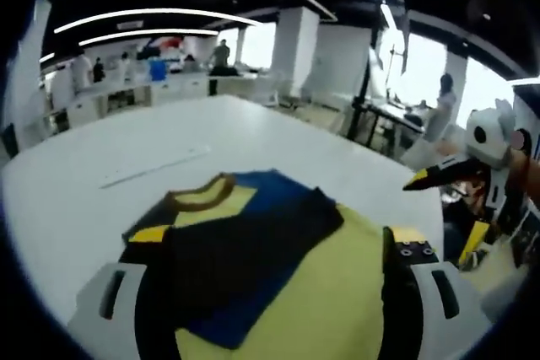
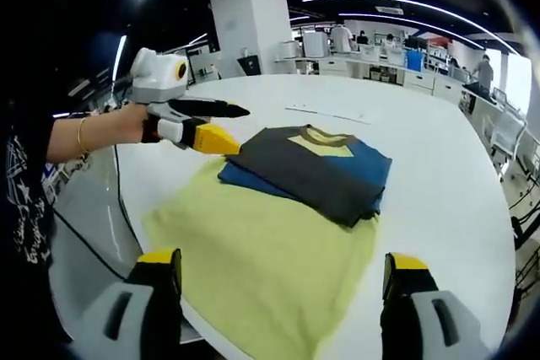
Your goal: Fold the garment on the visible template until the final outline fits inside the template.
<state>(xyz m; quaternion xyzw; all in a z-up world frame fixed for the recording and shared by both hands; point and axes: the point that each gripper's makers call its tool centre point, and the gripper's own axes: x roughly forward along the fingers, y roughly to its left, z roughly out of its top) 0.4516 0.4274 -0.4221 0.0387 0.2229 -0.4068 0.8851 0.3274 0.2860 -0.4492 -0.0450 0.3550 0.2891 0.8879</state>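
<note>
Right gripper view is showing, from its left side, a person's hand bringing the left gripper (image 2: 229, 126) to the near-left corner of the folded garment (image 2: 312, 170), its black upper jaw and yellow lower jaw standing a little apart, with the yellow one touching the cloth; whether it is actually pinching anything I cannot tell. The garment, dark grey over blue with a yellow collar panel, is lying as a compact rectangle on the far part of the yellow template (image 2: 261, 267), which is spreading toward the near edge of the white table (image 2: 447, 166). Judging by this, the folding is looking almost finished: the outline is sitting mostly within the template, though its far and right edges seem to be overhanging onto the bare table, so a shift or tidy-up is probably remaining. The right gripper (image 2: 283, 292) is hovering wide open over the template's near edge, holding nothing. Left gripper view is offering the opposite angle: the collar facing away, a pale strip (image 1: 156, 168) lying on the table beyond the garment, and the right gripper at the far right.
</note>
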